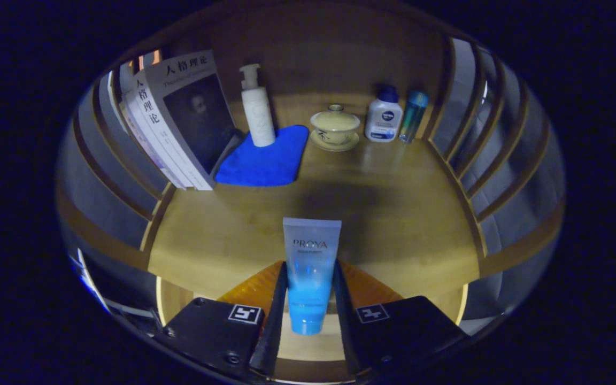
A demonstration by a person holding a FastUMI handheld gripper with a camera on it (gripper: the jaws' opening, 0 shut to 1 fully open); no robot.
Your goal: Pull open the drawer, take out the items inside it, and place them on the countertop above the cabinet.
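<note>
Your gripper [308, 305] has its fingers [275, 315] closed on both sides of the blue tube [309, 272], held upright over the tabletop's [393, 214] near edge

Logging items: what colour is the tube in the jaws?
Pale grey fading to bright blue tube, gripper view.

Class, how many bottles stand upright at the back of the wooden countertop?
3: a white pump bottle on the blue cloth, a white blue-capped bottle and a teal bottle beside the lidded cup. The gripper holds a blue tube.
</note>
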